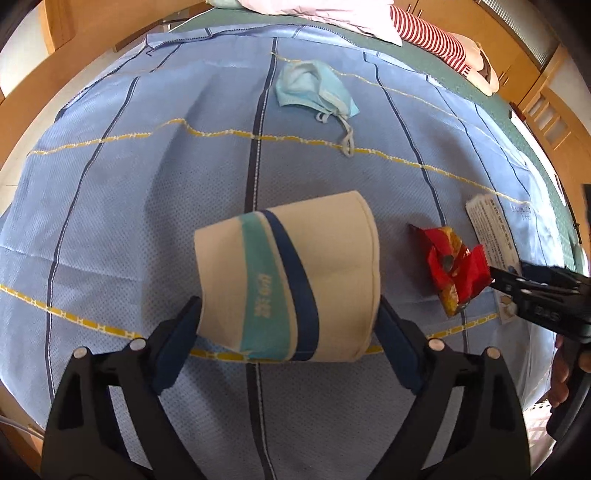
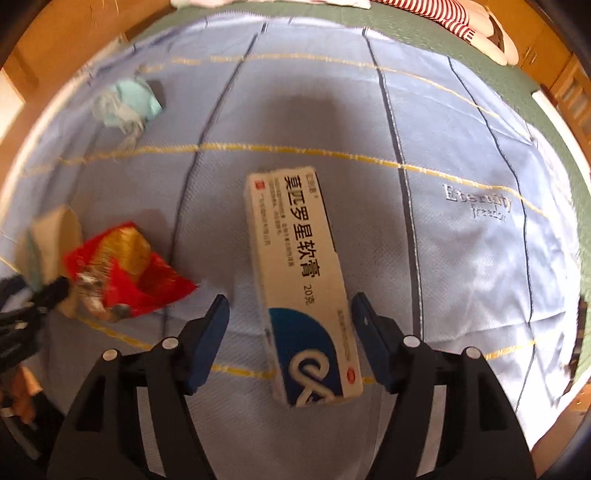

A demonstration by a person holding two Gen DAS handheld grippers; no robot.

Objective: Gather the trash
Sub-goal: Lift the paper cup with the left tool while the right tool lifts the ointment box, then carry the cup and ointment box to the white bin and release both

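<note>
A cream paper cup [image 1: 288,280] with teal and navy bands lies on its side between the fingers of my left gripper [image 1: 288,314], whose pads sit against both of its sides. A white and blue ointment box [image 2: 299,266] lies lengthwise between the fingers of my right gripper [image 2: 290,317]. The jaws stand open, with a clear gap on the left side of the box. A crumpled red and gold wrapper [image 2: 125,266] lies left of the box, and in the left wrist view the wrapper [image 1: 450,266] lies right of the cup. A used blue face mask [image 1: 314,88] lies farther up the bed.
Everything rests on a light blue bed cover [image 1: 110,184] with navy and yellow lines. A red-striped pillow [image 1: 432,33] and pale bedding lie at the head. Wooden furniture [image 1: 535,92] borders the bed on the right.
</note>
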